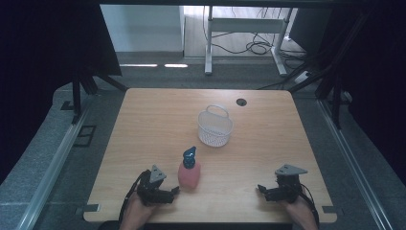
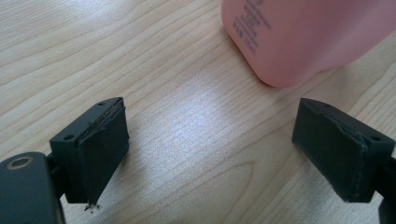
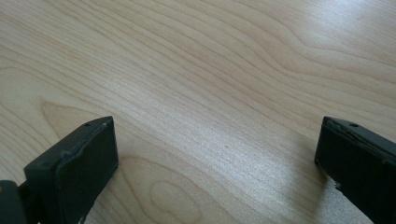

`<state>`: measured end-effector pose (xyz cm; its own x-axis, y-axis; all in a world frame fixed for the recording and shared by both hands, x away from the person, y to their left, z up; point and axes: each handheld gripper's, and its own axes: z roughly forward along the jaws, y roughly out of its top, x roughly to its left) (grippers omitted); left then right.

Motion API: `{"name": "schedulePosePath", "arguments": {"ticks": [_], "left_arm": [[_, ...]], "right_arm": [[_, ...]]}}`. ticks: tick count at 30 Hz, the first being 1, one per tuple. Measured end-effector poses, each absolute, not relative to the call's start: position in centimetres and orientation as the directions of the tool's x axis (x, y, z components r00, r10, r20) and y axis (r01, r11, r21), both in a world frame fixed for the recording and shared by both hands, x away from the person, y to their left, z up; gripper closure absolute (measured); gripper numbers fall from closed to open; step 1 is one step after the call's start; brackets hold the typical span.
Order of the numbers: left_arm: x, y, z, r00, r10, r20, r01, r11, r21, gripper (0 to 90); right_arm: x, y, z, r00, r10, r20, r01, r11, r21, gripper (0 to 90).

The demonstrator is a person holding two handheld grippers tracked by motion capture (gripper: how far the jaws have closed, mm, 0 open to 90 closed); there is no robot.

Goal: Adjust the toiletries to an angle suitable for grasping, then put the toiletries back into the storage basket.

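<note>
A pink bottle (image 1: 189,175) with a dark blue pump top (image 1: 189,157) stands near the front of the wooden table (image 1: 158,124). My left gripper (image 1: 175,190) rests just left of it, jaws wide apart and pointing at its base. In the left gripper view the pink bottle (image 2: 308,32) sits a little beyond my left gripper (image 2: 224,149), with bare wood between the pads. At the front right my right gripper (image 1: 261,189) points left. In the right gripper view my right gripper (image 3: 219,168) is open over bare wood.
A white mesh basket (image 1: 215,126) with a handle stands behind the bottle, near the table's middle. A round cable hole (image 1: 241,102) lies at the back edge. A person's hands (image 1: 139,211) hold both grippers at the front edge.
</note>
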<state>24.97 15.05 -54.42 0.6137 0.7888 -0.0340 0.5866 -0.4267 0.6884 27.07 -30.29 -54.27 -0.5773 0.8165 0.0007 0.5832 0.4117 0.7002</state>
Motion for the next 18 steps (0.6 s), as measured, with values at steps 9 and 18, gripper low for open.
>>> {"name": "schedulePosePath", "arguments": {"ticks": [9,18], "left_arm": [[24.99,15.06,-54.42,0.616,0.787,-0.034,0.585,-0.428,0.689,10.5],[24.98,15.07,-54.42,0.617,0.787,-0.033,0.584,-0.429,0.689,10.6]], "right_arm": [[27.03,-30.32,-54.27,-0.582,0.813,0.001,0.581,0.415,0.700,0.0],[27.03,-30.32,-54.27,-0.582,0.813,0.001,0.581,0.415,0.700,0.0]]}}
